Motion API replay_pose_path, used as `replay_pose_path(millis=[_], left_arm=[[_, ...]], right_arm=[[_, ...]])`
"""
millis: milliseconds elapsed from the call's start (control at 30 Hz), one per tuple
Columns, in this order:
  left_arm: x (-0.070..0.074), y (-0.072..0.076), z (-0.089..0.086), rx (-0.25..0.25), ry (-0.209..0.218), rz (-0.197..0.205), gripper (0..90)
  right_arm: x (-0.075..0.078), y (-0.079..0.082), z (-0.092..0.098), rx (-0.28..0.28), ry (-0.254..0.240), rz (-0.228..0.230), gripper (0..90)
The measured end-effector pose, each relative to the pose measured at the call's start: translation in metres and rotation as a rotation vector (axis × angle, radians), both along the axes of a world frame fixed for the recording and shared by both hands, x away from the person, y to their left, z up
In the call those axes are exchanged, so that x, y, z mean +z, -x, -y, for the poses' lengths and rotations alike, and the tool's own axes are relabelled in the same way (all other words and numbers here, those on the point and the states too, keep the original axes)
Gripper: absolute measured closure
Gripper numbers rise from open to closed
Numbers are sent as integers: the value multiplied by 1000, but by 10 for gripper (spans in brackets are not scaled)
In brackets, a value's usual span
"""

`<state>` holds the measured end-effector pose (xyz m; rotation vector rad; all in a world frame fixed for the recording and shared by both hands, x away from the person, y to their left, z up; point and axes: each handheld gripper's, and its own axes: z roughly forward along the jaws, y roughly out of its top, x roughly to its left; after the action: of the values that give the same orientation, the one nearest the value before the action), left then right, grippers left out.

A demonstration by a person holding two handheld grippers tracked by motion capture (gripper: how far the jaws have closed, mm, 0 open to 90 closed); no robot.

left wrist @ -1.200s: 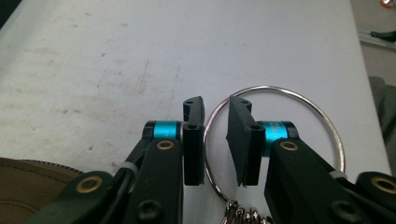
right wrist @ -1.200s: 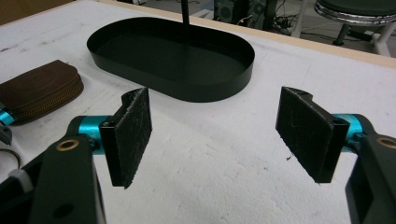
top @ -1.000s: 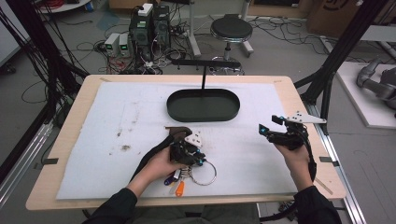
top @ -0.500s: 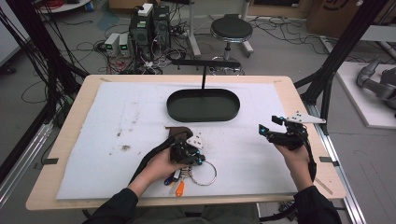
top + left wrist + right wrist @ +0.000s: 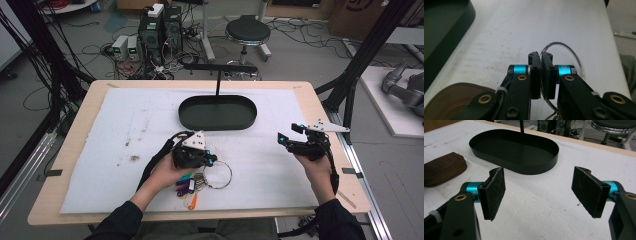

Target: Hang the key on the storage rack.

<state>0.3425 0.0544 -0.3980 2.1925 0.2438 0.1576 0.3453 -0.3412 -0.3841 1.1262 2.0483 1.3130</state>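
Note:
A thin metal key ring [image 5: 218, 175] with several colour-tagged keys [image 5: 187, 187] lies on the white mat near the table's front. My left gripper [image 5: 210, 161] is at the ring's left side. In the left gripper view its jaws [image 5: 540, 56] stand pressed together on the ring's wire [image 5: 571, 53], which loops out beyond them. My right gripper [image 5: 290, 132] hovers at the right of the mat, open, and nothing is between its pads [image 5: 541, 186]. A brown zip pouch [image 5: 442, 168] lies by the left hand.
A black oval tray [image 5: 220, 112] with a low rim sits at the mat's far centre, and a T-shaped black post [image 5: 220, 67] rises behind it. The white mat [image 5: 125, 130] covers most of the wooden table. A stool, cables and boxes stand on the floor beyond.
The left gripper has shifted slightly up and away from the person at the key ring. The right gripper has stayed where it was.

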Motion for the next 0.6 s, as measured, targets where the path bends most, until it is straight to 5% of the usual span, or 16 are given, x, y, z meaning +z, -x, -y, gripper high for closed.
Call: replay_pose_path(millis=[233, 600], left_arm=[[7, 13, -6, -42, 38, 27, 861], [6, 19, -11, -110, 57, -17, 835]], right_arm=[[0, 0, -1, 1, -1, 2, 278], [-1, -1, -1, 4, 6, 4, 278]])
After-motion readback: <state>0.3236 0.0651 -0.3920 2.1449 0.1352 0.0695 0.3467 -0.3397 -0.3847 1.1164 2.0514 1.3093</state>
